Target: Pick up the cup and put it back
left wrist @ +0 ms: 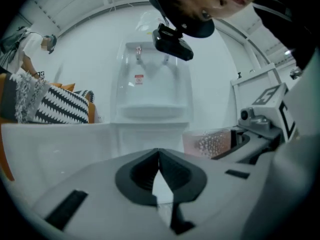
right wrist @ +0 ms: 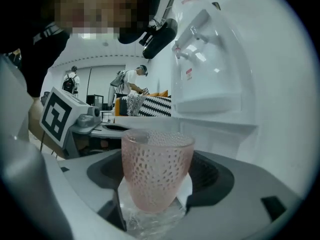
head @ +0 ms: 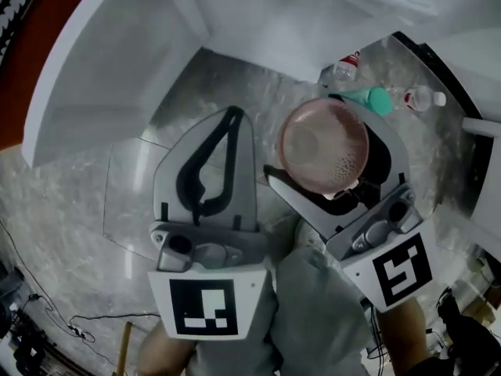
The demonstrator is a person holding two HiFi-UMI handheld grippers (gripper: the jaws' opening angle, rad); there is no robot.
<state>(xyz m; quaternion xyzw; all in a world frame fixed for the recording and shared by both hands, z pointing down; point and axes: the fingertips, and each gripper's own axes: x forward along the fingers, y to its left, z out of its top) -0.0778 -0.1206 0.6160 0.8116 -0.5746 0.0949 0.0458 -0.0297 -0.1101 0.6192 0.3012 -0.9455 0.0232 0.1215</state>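
I clamp the pink cup [right wrist: 157, 166] low in my right gripper [right wrist: 155, 204], my left gripper [left wrist: 160, 176] is closed and empty; the smooth glass may slip.

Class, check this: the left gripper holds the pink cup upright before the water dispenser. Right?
Wrong gripper: the right gripper holds the pink cup upright before the water dispenser, as the right gripper view shows; the left gripper is shut and empty.

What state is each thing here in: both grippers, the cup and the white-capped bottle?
Pink dimpled glass cup: upright, looks empty, gripped.
Right gripper: shut on the cup.
Left gripper: shut, holding nothing.
Clear plastic bottle with white cap: capped.
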